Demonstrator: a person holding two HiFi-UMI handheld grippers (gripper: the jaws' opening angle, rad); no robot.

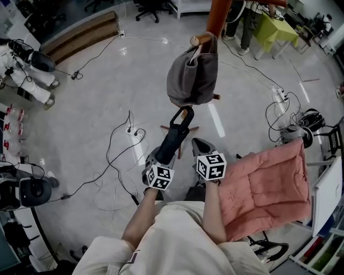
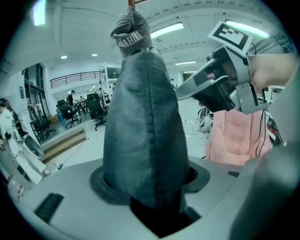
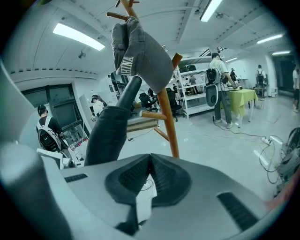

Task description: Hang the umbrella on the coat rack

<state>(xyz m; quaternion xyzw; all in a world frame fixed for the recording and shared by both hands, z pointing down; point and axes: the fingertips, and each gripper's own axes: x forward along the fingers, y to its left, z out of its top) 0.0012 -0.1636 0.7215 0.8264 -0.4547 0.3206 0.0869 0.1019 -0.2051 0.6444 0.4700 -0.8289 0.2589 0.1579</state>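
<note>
At the bottom of the head view the person's two forearms reach forward out of a cream top, each ending in a gripper with a marker cube. The left gripper [image 1: 163, 154], just left of centre, has its jaws spread wide and clamped around the lower end of the folded umbrella [image 1: 174, 134]. In the left gripper view the dark grey fabric fills the whole gap between them and rises straight up the middle of the frame. The right gripper [image 1: 200, 144] sits just to the right of the umbrella, near it but apart, with its jaws pressed together. In its own view the ribbed pads meet in a narrow V with nothing between them. From the left gripper the umbrella slants up and to the right, and its looped top end comes close under the grey bag [image 1: 192, 78]; whether the two touch cannot be told. The bag hangs from a wooden peg [image 1: 201, 38] of the coat rack [image 1: 217, 16], whose orange pole stands at the upper centre of the frame. A pink cushioned chair [image 1: 269, 182] occupies the lower right, and black cables [image 1: 115, 156] trail over the pale floor at the left. Farther back, at the upper right, a person stands by a yellow-green table [image 1: 274, 29].
</note>
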